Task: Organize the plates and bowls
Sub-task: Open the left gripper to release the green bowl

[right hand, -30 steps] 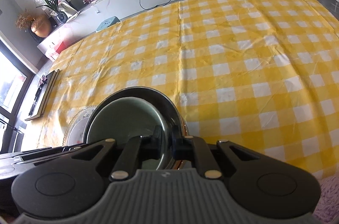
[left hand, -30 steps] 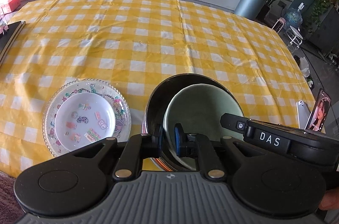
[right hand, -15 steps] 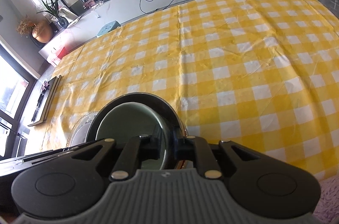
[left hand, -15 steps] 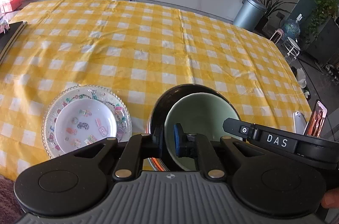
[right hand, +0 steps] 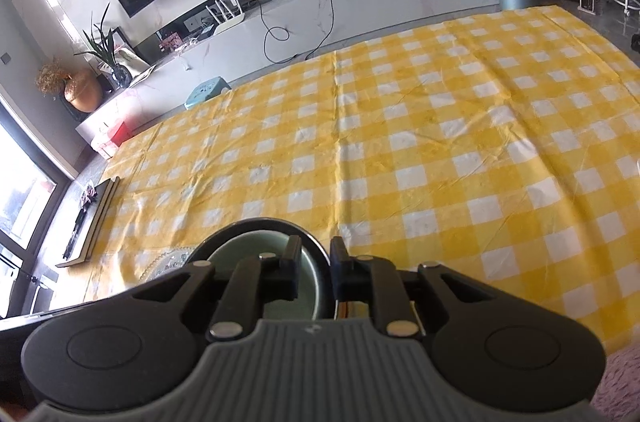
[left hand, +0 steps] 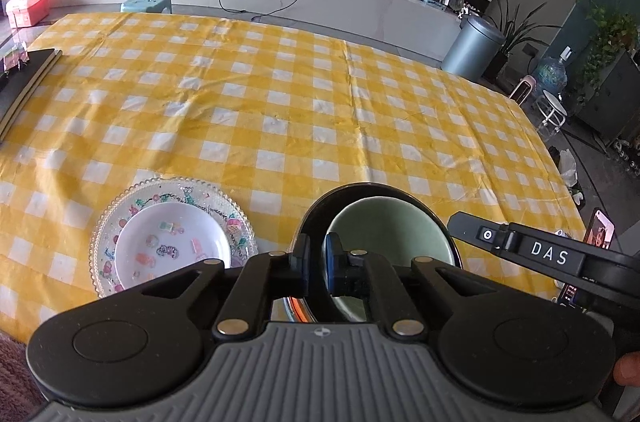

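A dark metal bowl stands near the table's front edge with a pale green bowl nested in it. My left gripper is shut on the dark bowl's left rim, one finger outside and the blue pad inside. On the right side, my right gripper straddles the rims of the green bowl and the dark bowl. Its jaws are opening and the pads stand off the rims. Left of the bowls lies a clear glass plate with a small white patterned plate on it.
The yellow checked tablecloth stretches away behind the bowls. A dark flat tray lies at the far left edge. A phone stands at the right edge, beside the black housing marked DAS. A thumb shows at the lower right.
The right gripper's jaws have spread apart from the bowl rims they were closed on. Both views have tilted up a little, so the bowls sit lower in them. The left grip is unchanged.
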Demonstrator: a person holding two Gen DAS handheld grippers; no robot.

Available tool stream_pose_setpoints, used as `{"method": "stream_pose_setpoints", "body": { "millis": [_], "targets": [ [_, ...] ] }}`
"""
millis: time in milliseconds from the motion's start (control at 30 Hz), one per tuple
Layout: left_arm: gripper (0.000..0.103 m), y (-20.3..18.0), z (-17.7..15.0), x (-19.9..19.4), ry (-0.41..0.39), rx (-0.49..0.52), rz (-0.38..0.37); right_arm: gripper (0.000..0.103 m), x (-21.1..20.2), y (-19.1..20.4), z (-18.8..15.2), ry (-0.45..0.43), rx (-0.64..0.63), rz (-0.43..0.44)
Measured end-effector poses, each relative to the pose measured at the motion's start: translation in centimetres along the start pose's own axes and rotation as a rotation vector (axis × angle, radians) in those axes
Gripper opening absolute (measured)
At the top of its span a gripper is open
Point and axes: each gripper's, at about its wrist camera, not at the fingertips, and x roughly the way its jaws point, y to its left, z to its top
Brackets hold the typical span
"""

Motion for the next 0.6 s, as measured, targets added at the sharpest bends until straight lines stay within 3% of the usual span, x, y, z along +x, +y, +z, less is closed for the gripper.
{"method": "stream_pose_setpoints", "body": {
  "millis": [67, 167, 233, 333, 433, 600],
  "targets": [
    [0.009, 0.1, 0.0, -0.4, -0.023, -0.003, -0.002, 0.015, -0.1, -0.4, 0.1, -0.011, 0.016, -0.001],
    [0.023, 0.5, 0.2, -1.0, -0.057, -0.012, -0.009, 0.020, -0.1, -1.0, 0.3, -0.014, 0.045, -0.012],
    [0.038, 0.7, 0.3, -1.0, -0.058, -0.021, -0.003, 0.048, -0.1, -1.3, 0.4, -0.015, 0.060, -0.025],
    [0.057, 1.4, 0.1, -0.8, -0.045, -0.055, -0.016, 0.060, 0.1, -1.4, 0.3, -0.003, 0.071, -0.016],
    [0.070, 2.3, -0.3, -0.4, -0.024, -0.107, -0.030, 0.065, 0.8, -1.7, 0.1, 0.036, 0.097, -0.004],
    [0.074, 3.5, -0.8, -0.1, -0.005, -0.195, -0.070, 0.069, 1.8, -2.6, -0.3, 0.104, 0.167, 0.005]
  ]
}}
